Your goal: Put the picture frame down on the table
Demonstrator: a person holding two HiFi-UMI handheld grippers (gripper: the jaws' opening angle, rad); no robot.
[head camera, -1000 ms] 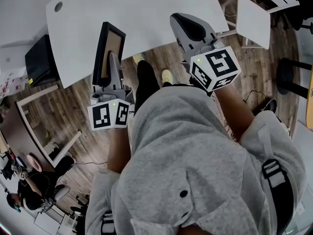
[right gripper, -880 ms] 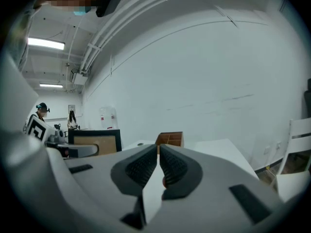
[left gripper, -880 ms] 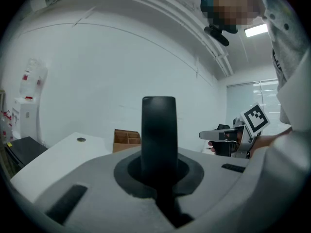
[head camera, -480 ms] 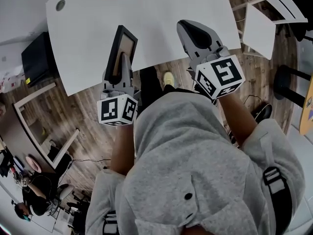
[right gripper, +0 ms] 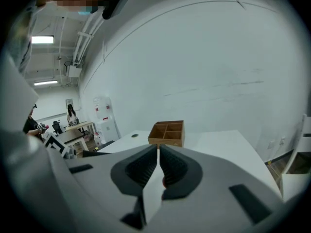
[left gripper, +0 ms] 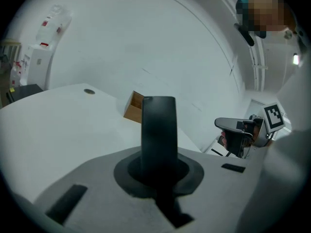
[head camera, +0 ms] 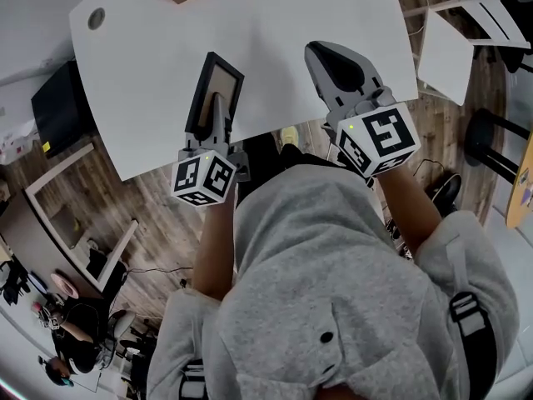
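The left gripper (head camera: 215,113) is clenched on the bottom edge of the black picture frame (left gripper: 158,125), which stands upright between its jaws and shows the camera only its thin dark side. That low grip appears chosen to keep the frame vertical, so it could be set down standing rather than flat. From the head view the frame sits over the near edge of the white table (head camera: 275,23), its tan panel facing the person's right; whether its base touches the tabletop cannot be told. The right gripper (right gripper: 159,159) hangs beside it over the same edge, jaws pressed together on nothing, apparently idle while the left does the work. A wooden compartment box (right gripper: 167,132) rests far back on the table, well apart from both.
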